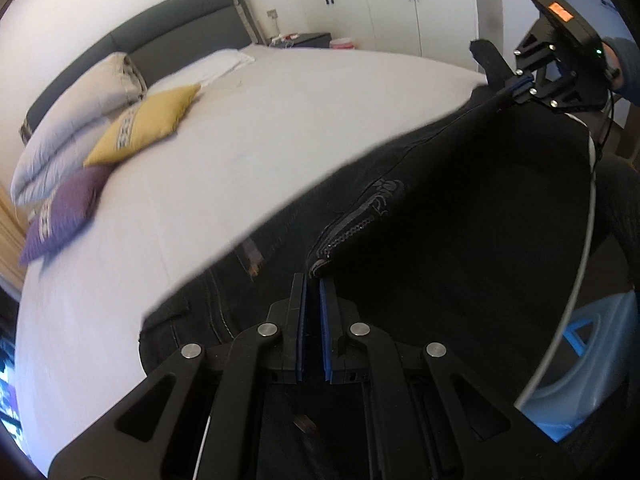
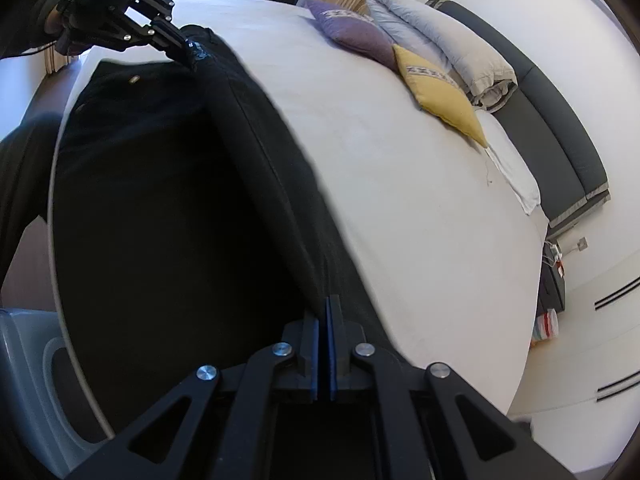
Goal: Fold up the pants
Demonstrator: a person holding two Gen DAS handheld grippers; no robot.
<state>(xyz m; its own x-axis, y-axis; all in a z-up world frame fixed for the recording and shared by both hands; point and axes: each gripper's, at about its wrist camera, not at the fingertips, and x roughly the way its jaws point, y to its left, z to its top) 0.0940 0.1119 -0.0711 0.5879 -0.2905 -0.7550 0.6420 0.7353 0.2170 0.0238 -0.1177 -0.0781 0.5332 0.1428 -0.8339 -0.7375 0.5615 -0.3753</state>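
black pants stretched above the bed between both grippers, left gripper nearly closed, pinching the fly end, right gripper clamped on the hem, grey embroidered logo ahead of left fingers, unreadable

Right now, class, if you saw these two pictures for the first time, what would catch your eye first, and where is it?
The black pants dominate, stretched taut above the near edge of the white bed between the left gripper and the right gripper, each shut on the fabric. Next come the yellow cushion and purple cushion, lying by the folded grey duvet near the headboard.
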